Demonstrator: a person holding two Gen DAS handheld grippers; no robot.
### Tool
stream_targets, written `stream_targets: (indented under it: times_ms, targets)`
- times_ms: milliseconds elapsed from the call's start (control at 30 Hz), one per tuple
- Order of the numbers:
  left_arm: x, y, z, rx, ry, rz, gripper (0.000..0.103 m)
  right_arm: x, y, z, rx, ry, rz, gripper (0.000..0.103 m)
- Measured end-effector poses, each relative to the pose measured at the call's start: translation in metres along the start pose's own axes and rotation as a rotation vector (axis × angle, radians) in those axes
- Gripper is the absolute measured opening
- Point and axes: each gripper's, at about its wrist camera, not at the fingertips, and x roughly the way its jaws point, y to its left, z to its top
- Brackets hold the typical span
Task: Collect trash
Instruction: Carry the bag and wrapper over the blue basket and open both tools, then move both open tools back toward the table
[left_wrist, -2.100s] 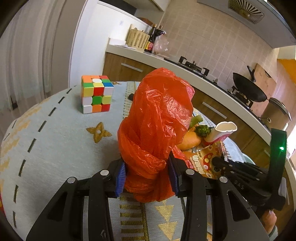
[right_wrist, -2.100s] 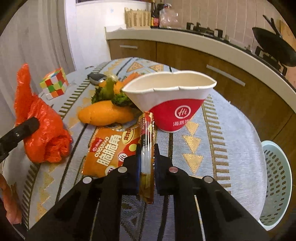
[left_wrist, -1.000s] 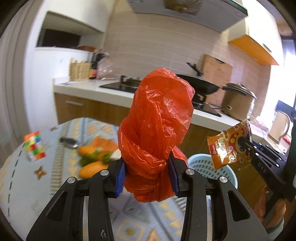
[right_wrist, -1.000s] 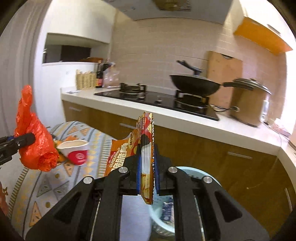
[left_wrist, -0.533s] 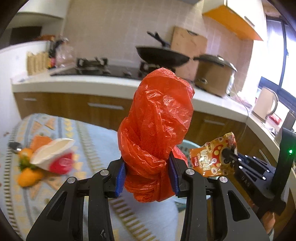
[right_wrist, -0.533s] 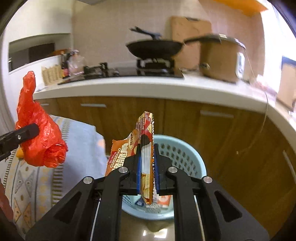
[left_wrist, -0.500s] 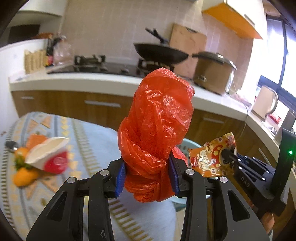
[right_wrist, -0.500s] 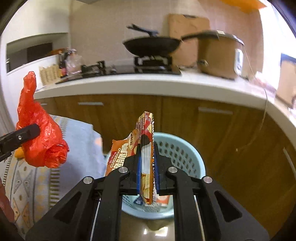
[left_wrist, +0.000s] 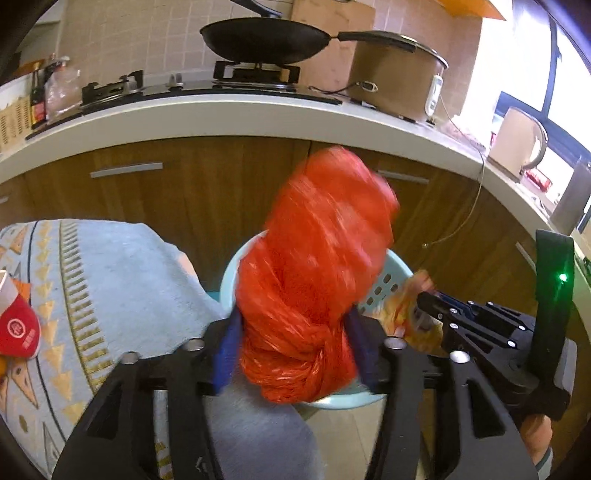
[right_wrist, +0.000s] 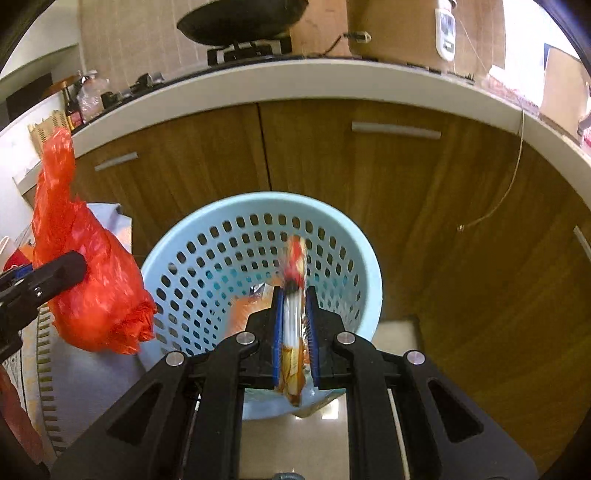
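My left gripper (left_wrist: 291, 347) stands over the pale blue perforated bin (left_wrist: 388, 284). Its jaws have spread, and the red plastic bag (left_wrist: 317, 266) between them is blurred and slipping down. The bag also shows in the right wrist view (right_wrist: 88, 280) at the bin's left rim. My right gripper (right_wrist: 293, 314) is over the bin (right_wrist: 207, 258), its jaws slightly parted around the orange snack packet (right_wrist: 293, 332), which is blurred. The packet also shows in the left wrist view (left_wrist: 402, 314). Some trash lies at the bin's bottom.
The table with its patterned cloth (left_wrist: 122, 273) is at the left, with a red and white paper cup (left_wrist: 16, 325) on it. Wooden kitchen cabinets (right_wrist: 369, 177) stand right behind the bin. The counter above carries a wok (left_wrist: 266, 37) and a cooker.
Both grippers have swung from the table over to the bin and tipped down. Their jaws have widened, and the red bag and the snack packet are now blurred and slipping.
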Motion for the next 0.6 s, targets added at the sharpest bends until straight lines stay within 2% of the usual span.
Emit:
stream_targets:
  times_ms: [67, 133, 200, 367, 600]
  targets:
    - [0.0, 0.003, -0.001, -0.007, -0.003, 0.004, 0.065, 0.004, -0.001, -0.001, 0.004, 0.013, -0.002, 0.017]
    - [0.002, 0.008, -0.001, -0.026, 0.01, 0.002, 0.067, 0.006, -0.002, -0.001, 0.014, 0.018, -0.006, 0.04]
    - [0.0, 0.013, -0.002, -0.051, 0.013, -0.002, 0.067, 0.002, -0.003, -0.001, 0.026, -0.002, -0.008, 0.054]
    - [-0.011, 0.025, -0.003, -0.082, -0.008, 0.01, 0.068, -0.005, 0.0, 0.003, 0.03, -0.018, 0.004, 0.054]
    - [-0.043, 0.038, -0.005, -0.1, -0.069, 0.04, 0.068, -0.028, 0.025, 0.012, 0.0, -0.064, 0.076, 0.054]
